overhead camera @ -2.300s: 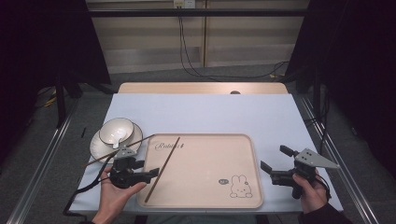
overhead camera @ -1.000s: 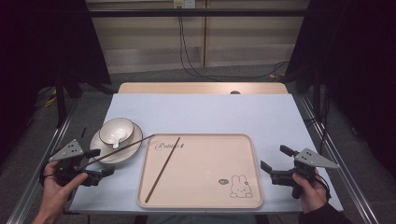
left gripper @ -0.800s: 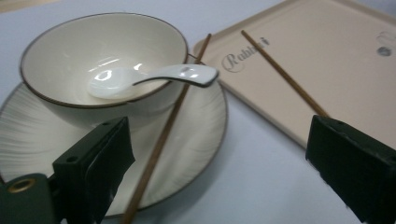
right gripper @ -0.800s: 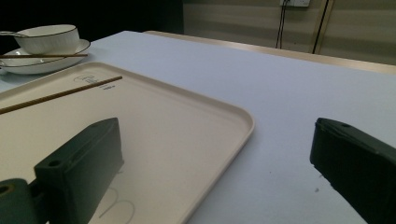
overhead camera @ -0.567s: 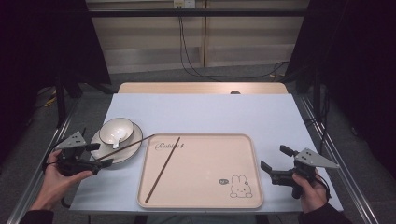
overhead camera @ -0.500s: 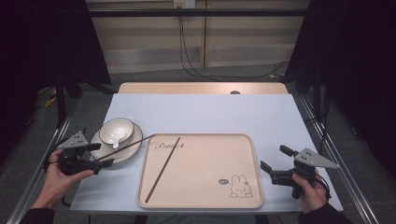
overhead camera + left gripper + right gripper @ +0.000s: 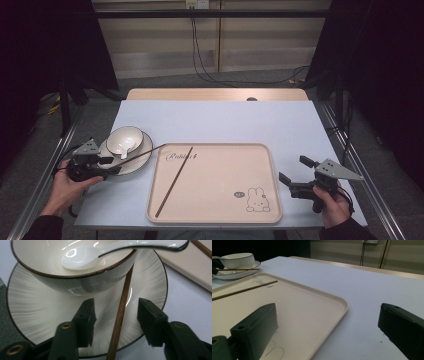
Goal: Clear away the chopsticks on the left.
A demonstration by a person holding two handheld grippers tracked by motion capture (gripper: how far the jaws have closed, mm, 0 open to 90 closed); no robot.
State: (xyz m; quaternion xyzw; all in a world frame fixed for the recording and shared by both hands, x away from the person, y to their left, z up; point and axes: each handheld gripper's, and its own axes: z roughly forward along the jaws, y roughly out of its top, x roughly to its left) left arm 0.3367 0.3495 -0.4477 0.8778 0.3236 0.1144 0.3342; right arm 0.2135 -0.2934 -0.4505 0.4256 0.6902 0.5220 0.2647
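Straddling a thin brown wooden chopstick [image 7: 121, 315] lying across the white ribbed plate [image 7: 22, 315] left of the beige rectangular tray [image 7: 220, 210], the left gripper [image 7: 116, 320] stands unclenched, its grasp pending, while its mate [image 7: 175, 180] already rests on that tray and the right gripper [image 7: 327, 332] waits agape beyond the tray's right edge.

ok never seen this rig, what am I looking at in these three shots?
No robot: a person holds two-jaw tongs in each hand. One camera looks down from above; the other two ride on the tongs.

On the table: a beige tray with one chopstick on it, and a plate carrying a bowl with a white spoon.

The left tongs are open around a second chopstick lying across the plate, not gripping it. The right tongs are open, holding nothing.
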